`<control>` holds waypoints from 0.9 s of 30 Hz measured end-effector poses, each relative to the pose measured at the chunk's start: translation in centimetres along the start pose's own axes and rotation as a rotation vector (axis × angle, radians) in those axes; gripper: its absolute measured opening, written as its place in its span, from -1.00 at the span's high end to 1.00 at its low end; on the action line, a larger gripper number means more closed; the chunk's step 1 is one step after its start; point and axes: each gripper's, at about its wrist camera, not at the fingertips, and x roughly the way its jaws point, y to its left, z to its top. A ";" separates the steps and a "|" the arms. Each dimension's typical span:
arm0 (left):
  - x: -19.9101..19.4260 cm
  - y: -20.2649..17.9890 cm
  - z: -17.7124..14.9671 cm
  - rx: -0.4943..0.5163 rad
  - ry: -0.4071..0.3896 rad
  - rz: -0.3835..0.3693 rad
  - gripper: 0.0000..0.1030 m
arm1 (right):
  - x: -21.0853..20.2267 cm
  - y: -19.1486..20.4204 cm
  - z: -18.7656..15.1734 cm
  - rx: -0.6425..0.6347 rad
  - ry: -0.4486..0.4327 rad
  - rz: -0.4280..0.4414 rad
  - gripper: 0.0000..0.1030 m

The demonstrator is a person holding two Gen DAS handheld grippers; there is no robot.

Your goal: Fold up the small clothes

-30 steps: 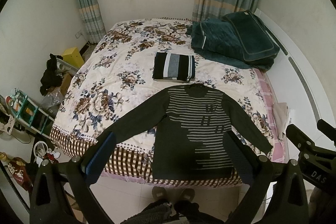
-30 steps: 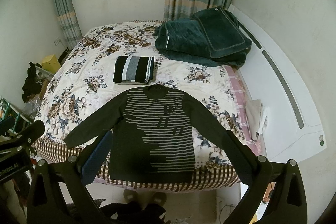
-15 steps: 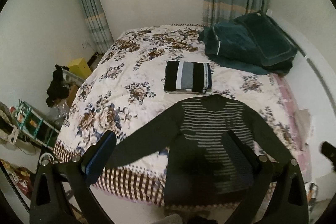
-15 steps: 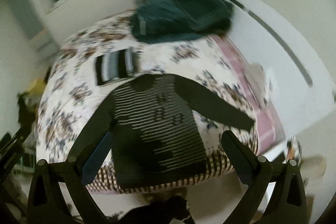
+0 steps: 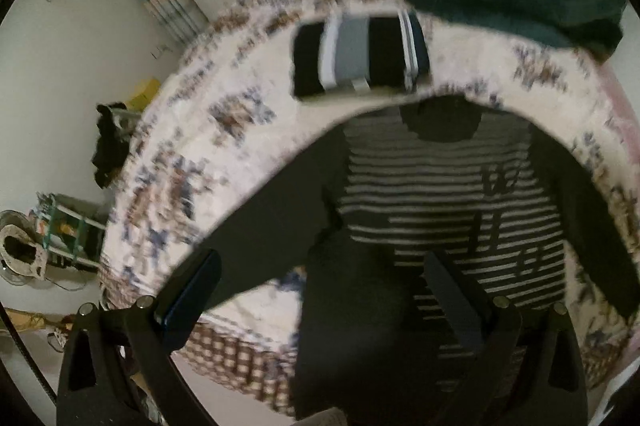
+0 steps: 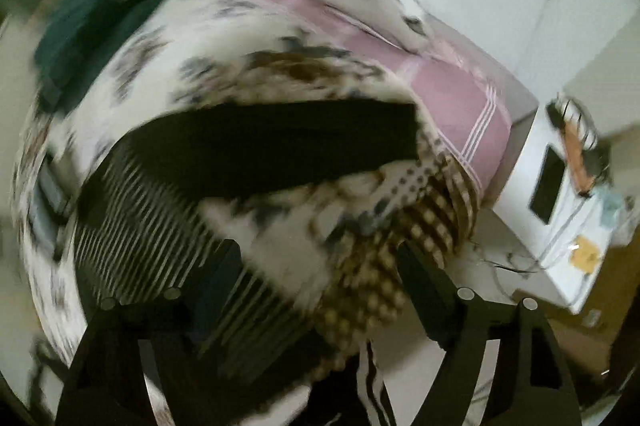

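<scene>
1. While one garment already lies folded, the striped folded piece (image 5: 360, 56) resting farther up the bed (image 5: 224, 154), the dark striped sweater (image 5: 436, 210) is spread flat and face up near the bed's foot, both sleeves out to the sides; no fold shows in it yet.
2. So the task reads as partly done: one item finished, this sweater with every fold left to make, judging from how it lies.
3. The left gripper (image 5: 324, 290) hangs above the sweater's lower left part, its fingers wide apart with nothing between them; one finger (image 5: 192, 290) sits over the left sleeve's end, the other over the striped body.
4. The right gripper (image 6: 320, 290) looks down on the bed's corner, where the sweater's right sleeve (image 6: 272, 146) runs toward the checked edge of the bedspread (image 6: 384, 266). Its jaws are closing, yet the blurred view shows no cloth pressed between them.
5. The likely first step is taking hold of a sleeve or hem, one on each side.
</scene>
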 end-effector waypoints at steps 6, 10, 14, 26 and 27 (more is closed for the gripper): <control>10.5 -5.2 -2.4 0.046 0.165 0.021 -1.00 | 14.6 -10.5 6.9 0.271 0.055 -0.040 -0.60; 15.5 -8.4 -3.7 0.080 0.228 0.053 -1.00 | 21.2 -14.5 8.5 0.369 0.088 0.025 -0.60; 18.1 -10.6 -3.5 0.073 0.247 0.059 -1.00 | 25.2 -14.8 9.7 0.367 0.092 0.064 -0.60; 18.0 -14.3 -2.2 0.092 0.137 -0.004 -1.00 | 20.3 -13.3 14.1 0.178 -0.118 -0.079 0.89; 18.1 -14.6 -2.3 0.093 0.135 -0.008 -1.00 | 20.3 -12.6 14.7 0.170 -0.117 -0.077 0.88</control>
